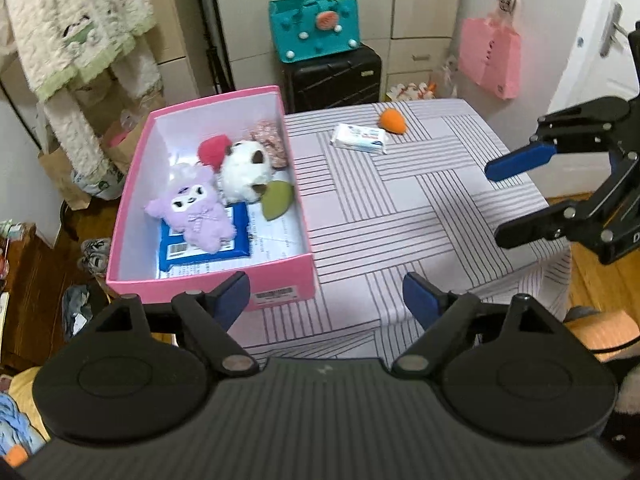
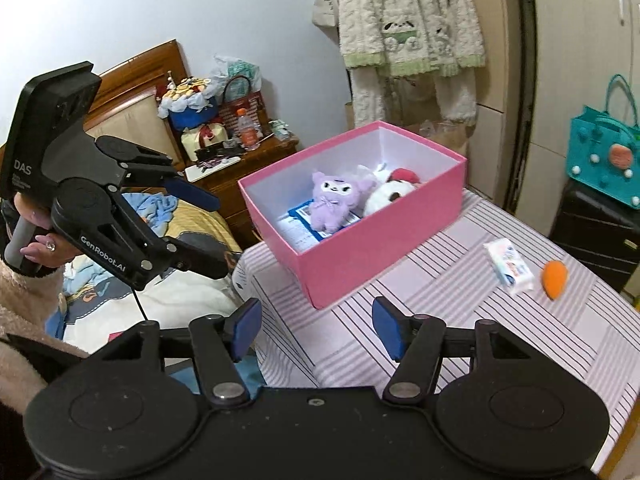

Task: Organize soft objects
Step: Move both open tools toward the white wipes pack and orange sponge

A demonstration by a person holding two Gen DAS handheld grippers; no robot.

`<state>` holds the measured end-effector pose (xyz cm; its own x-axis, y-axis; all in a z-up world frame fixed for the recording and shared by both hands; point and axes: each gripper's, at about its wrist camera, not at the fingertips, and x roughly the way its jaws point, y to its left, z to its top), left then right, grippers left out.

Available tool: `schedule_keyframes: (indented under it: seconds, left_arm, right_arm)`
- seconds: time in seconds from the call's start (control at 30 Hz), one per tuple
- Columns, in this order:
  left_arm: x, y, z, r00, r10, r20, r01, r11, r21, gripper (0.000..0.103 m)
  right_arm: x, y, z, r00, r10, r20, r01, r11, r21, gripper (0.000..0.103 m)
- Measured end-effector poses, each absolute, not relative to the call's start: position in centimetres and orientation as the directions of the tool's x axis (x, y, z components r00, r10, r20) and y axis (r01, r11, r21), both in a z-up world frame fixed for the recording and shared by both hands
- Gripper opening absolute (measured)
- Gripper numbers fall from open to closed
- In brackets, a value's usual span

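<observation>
Each matte black plastic two-finger left gripper [image 1: 326, 294] and right gripper [image 2: 316, 326] has two round hinge housings, silver pivot screws, ribbed body and blue rubber finger pads [image 2: 386, 326]. White "DAS" and "GenRobot.AI" lettering marks the left unit. A fuzzy beige sleeve [image 2: 24, 300] covers the person's wrist.

Soft, even indoor light is filling both views, and shadows are staying faint. Glare is washing out the white door [image 1: 592, 20] at far right. Fisheye distortion is bending the walls and wardrobe [image 2: 560, 60] edges. Motion blur is smearing the pink bag [image 1: 490, 56], while the pink box [image 1: 288, 276] is reading sharp.
</observation>
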<state>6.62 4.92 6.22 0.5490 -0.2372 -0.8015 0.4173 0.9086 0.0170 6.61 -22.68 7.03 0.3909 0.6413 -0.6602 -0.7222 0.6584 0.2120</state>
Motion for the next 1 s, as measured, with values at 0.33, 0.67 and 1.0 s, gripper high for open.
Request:
schedule_keyframes:
  seconds: [0.33, 0.67, 1.0]
  left_arm:
    - [7.2, 0.6, 6.2, 0.530, -0.290, -0.797, 0.496, 0.868, 0.014, 0.087]
    - [10.8, -3.7, 6.0, 0.502, -0.341, -0.795, 0.540, 0.841, -0.019, 0.087]
    - [14.1, -7.7, 3.4, 0.588, -0.366, -0.721, 0.535, 0.845, 0.007, 0.087]
  right_arm:
    - [7.2, -26.7, 6.0, 0.442, 0.622, -0.646, -0.674, 0.706, 0.217, 0.068]
    - [9.4, -30.6, 5.3, 0.526, 0.579, -0.623, -0.622, 0.762, 0.183, 0.070]
    - [14.1, -33.2, 2.2, 0.594, 0.538, -0.598, -0.599, 0.792, 0.117, 0.070]
